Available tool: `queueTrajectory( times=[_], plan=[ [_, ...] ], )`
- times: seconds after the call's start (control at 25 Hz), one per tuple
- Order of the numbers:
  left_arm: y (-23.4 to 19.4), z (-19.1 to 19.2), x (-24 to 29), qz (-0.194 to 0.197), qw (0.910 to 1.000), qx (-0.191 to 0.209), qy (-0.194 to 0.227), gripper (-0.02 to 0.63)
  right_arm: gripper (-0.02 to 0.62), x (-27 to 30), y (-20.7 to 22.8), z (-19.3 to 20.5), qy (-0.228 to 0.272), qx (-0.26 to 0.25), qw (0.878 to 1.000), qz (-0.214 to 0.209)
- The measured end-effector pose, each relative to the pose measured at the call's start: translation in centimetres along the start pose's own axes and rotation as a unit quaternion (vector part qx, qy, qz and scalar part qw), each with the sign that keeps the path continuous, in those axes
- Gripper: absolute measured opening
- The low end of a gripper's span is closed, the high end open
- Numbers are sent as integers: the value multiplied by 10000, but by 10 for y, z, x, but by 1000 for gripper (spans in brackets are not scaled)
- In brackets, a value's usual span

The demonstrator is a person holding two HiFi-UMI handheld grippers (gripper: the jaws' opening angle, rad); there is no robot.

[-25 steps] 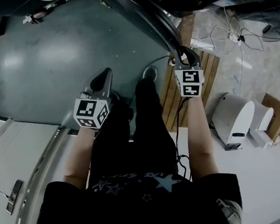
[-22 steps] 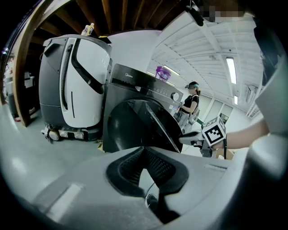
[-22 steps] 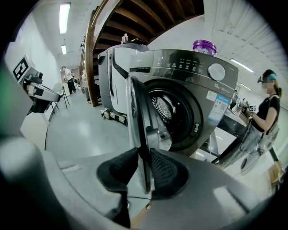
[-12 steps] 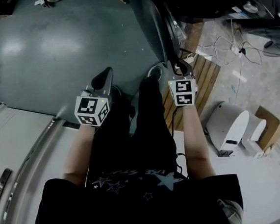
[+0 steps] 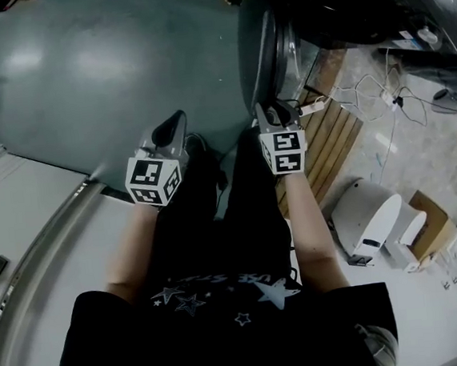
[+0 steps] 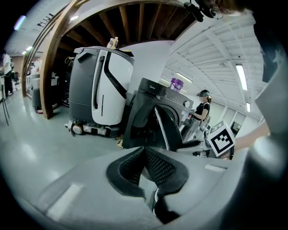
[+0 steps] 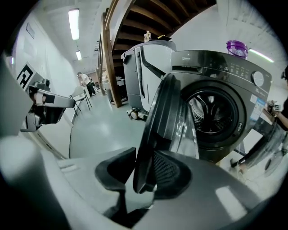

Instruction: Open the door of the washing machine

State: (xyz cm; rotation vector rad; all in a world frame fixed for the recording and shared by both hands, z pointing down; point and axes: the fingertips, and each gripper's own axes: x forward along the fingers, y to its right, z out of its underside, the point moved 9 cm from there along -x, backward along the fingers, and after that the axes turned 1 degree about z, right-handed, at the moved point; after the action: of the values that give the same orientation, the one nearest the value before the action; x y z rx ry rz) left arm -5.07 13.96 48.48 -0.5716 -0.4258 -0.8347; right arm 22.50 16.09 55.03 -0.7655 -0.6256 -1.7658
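Observation:
The dark front-loading washing machine [image 7: 225, 72] stands with its round door [image 7: 162, 121] swung out, edge-on to me, and the drum [image 7: 211, 112] is exposed. My right gripper [image 7: 144, 170] has the door's rim between its jaws. The jaws have just been opening and sit loosely around the rim. In the head view the door [image 5: 259, 62] stands just above the right gripper [image 5: 274, 116]. My left gripper [image 5: 171, 127] hangs over the floor to the left, away from the door. Its pads [image 6: 155, 164] meet with nothing between them. From there the door [image 6: 164, 128] shows ahead.
A tall white and grey floor machine [image 6: 101, 90] stands left of the washer. The washer sits on a wooden pallet [image 5: 329, 140] with cables [image 5: 372, 84] beside it. A white device [image 5: 369, 221] and a cardboard box [image 5: 434, 231] lie at right. A curved metal rail [image 5: 27, 262] runs at left.
The door has swung further out, from slanting across the head view to nearly edge-on. The right gripper went left with its rim. The left gripper kept its place in the picture.

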Motion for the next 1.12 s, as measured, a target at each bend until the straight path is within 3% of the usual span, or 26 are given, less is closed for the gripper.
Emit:
queueTrajectory(
  times=[0.4,1.12],
  plan=[
    [-56,26,-44,-332,9984,-438,132,11,132,39,-78,-37,5,385,9993,-39],
    [-146,38,-109,-1223,9867,-948,491,11,140,116,-174,-123,-310,1388,9898,12]
  ],
)
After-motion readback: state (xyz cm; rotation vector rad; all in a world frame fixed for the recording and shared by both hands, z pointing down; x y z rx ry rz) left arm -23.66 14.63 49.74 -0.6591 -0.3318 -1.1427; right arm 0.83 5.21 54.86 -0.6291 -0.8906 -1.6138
